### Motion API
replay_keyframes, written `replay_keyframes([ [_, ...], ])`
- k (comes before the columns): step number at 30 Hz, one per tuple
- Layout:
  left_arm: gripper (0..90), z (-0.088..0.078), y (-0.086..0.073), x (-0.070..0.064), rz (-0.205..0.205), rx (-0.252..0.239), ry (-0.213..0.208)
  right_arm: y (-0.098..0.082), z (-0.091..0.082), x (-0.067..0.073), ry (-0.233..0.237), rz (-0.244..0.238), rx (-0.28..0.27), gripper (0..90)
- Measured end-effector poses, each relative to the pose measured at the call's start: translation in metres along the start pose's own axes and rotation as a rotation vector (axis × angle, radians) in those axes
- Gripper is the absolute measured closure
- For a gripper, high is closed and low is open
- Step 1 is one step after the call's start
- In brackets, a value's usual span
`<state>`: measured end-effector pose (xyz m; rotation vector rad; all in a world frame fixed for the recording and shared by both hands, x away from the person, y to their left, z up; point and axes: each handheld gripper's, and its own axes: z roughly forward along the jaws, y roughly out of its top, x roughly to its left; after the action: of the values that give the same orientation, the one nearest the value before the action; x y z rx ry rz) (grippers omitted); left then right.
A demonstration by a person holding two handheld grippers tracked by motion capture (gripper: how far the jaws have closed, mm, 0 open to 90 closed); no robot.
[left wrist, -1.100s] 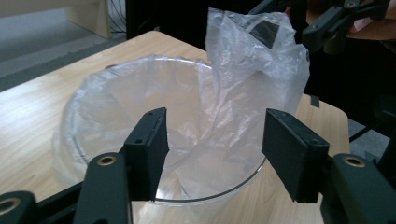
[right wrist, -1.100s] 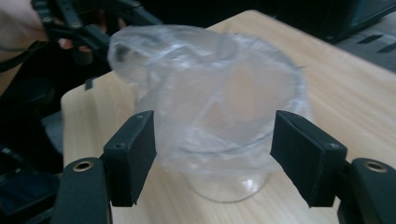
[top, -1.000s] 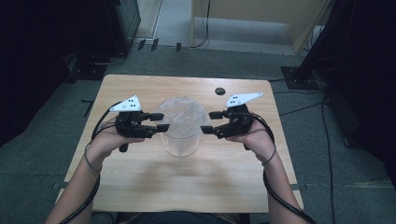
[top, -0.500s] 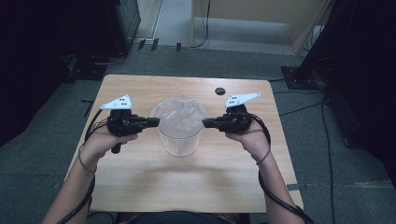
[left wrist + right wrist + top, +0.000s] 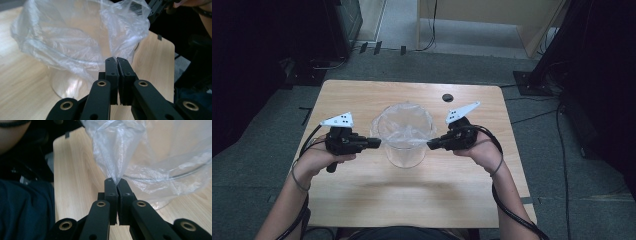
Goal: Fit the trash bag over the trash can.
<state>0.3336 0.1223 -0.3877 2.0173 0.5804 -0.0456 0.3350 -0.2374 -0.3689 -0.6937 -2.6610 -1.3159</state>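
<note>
Both hand-held grippers, left [image 5: 117, 60] and right [image 5: 116, 180], had just closed, apparently pinching the plastic bag [image 5: 404, 127] lining the clear container [image 5: 404, 152], ready for pulling.

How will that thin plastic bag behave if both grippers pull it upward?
The plastic bag is crinkled and thin, so it is probably floppy and very light. Pinched by the left gripper and right gripper, it would likely stretch, maybe tugging the clear container.

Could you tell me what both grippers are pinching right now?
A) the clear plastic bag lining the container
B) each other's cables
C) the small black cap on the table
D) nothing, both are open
A: each gripper view shows shut jaws with the bag film between them; left gripper, right gripper, container.
</note>
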Motion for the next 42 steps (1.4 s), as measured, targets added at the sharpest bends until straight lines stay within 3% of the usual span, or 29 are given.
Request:
replay_keyframes([
  [7,87.0,0.015,-0.011,0.008,-0.02,0.039,0.004,-0.005,0.022,-0.002,0.012,0.007,0.082,87.9],
  [9,87.1,0.018,-0.013,0.009,-0.019,0.046,0.012,-0.008,0.029,-0.005,-0.003,0.015,0.099,89.6],
  [13,87.8,0.023,-0.016,0.011,-0.011,0.045,0.017,-0.011,0.036,-0.009,-0.01,0.032,0.102,90.0],
  [23,88.9,0.034,-0.027,0.021,-0.044,0.04,0.024,-0.021,0.048,-0.02,-0.031,0.06,0.11,89.4],
  [24,87.6,0.032,-0.026,0.021,-0.046,0.04,0.022,-0.021,0.048,-0.02,-0.033,0.061,0.113,86.7],
  [25,79.1,0.03,-0.026,0.021,-0.045,0.035,0.018,-0.021,0.044,-0.02,-0.037,0.041,0.128,74.7],
  [27,75.3,0.025,-0.025,0.021,-0.043,0.005,0.004,-0.021,0.041,-0.019,-0.027,0.043,0.127,70.4],
  [29,63.5,0.016,-0.022,0.02,-0.034,-0.026,-0.004,-0.02,0.031,-0.018,-0.016,0.022,0.111,61.5],
  [31,58.1,0.007,-0.018,0.019,-0.044,-0.043,-0.023,-0.018,0.021,-0.016,-0.017,0.013,0.091,55.2],
  [35,47.2,-0.006,-0.013,0.015,-0.008,-0.076,-0.023,-0.014,0.001,-0.014,-0.055,-0.012,0.033,52.1],
  [37,46.0,-0.011,-0.01,0.016,-0.019,-0.106,-0.002,-0.011,-0.008,-0.013,-0.077,-0.012,-0.021,51.6],
  [39,46.4,-0.011,-0.008,0.018,-0.031,-0.127,0.033,-0.01,-0.01,-0.013,-0.083,-0.016,-0.035,50.2],
  [42,48.5,-0.007,-0.005,0.02,-0.039,-0.121,0.114,-0.006,-0.008,-0.013,-0.161,-0.033,-0.096,44.3],
])
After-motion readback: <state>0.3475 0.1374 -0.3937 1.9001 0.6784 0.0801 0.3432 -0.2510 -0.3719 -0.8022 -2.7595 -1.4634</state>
